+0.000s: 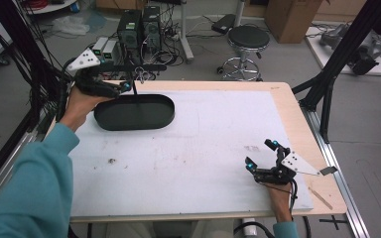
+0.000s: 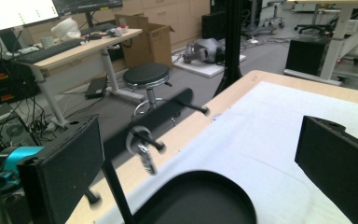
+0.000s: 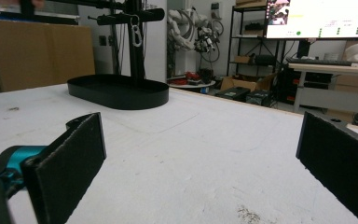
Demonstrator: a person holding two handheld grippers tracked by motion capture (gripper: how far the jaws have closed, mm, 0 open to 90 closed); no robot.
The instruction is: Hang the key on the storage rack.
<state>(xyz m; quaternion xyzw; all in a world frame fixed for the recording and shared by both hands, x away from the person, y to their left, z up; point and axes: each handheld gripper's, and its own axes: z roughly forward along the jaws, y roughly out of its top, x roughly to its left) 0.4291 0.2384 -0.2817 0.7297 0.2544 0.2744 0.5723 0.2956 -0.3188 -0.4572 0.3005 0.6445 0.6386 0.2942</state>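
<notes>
**Left gripper spread beside the stand**

In the upper left of the high view, the left gripper [image 1: 121, 88] is above the black oval tray [image 1: 149, 118] of the stand, jaws spread and empty. A carabiner [image 2: 144, 156] hangs on a peg of the stand's post [image 1: 134, 85]. At lower right, the right gripper [image 1: 261, 156] rests on the white mat [image 1: 188, 153], jaws spread, empty.

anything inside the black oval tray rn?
Only the upright post of the black stand rises from the black oval tray; the rest of its floor looks bare. The left gripper and hand cover the tray's far-left end, so that corner cannot be checked.
</notes>
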